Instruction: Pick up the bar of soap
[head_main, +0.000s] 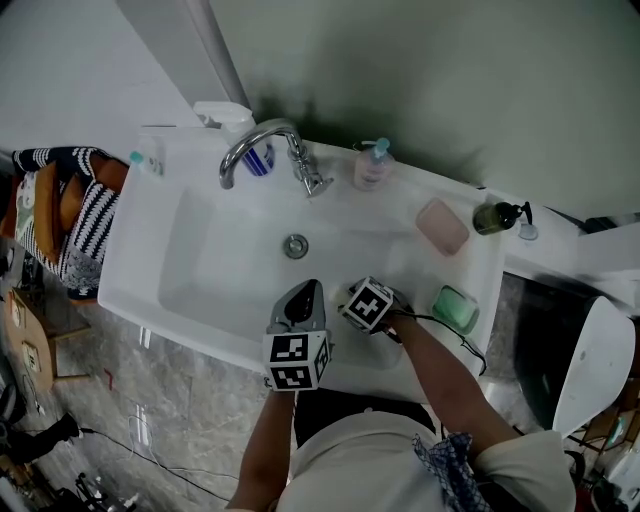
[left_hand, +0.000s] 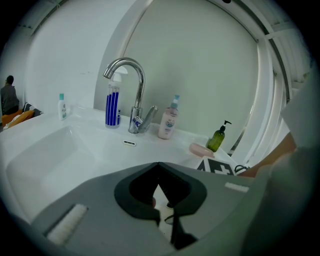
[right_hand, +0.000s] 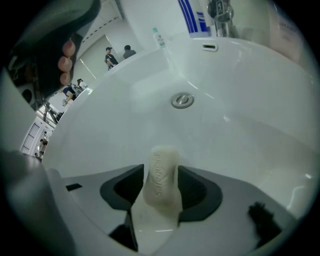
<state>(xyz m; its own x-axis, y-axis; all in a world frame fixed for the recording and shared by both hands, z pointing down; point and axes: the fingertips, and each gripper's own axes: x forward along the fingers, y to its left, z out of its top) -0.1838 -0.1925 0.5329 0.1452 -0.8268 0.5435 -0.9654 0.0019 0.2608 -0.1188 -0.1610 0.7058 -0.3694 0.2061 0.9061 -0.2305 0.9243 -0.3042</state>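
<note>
A cream bar of soap (right_hand: 162, 192) stands on edge between the jaws of my right gripper (right_hand: 161, 170). The dark pads press on both of its broad faces, over the white sink basin (right_hand: 235, 100) near the drain (right_hand: 182, 100). In the head view only this gripper's marker cube (head_main: 368, 303) shows, at the basin's near right side; the soap is hidden under it. My left gripper (left_hand: 159, 167) hovers just left of it, over the basin's near edge, its jaws meeting at the tip with nothing held. Its cube (head_main: 296, 360) sits at the sink's front rim.
A chrome faucet (head_main: 268, 148) rises at the back of the sink (head_main: 140, 270). A pink pump bottle (head_main: 373, 165), a pink soap dish (head_main: 442, 226), a green bottle (head_main: 497, 217) and a green dish (head_main: 456, 309) stand along the right rim. A blue-striped bottle (left_hand: 113, 105) is behind the faucet.
</note>
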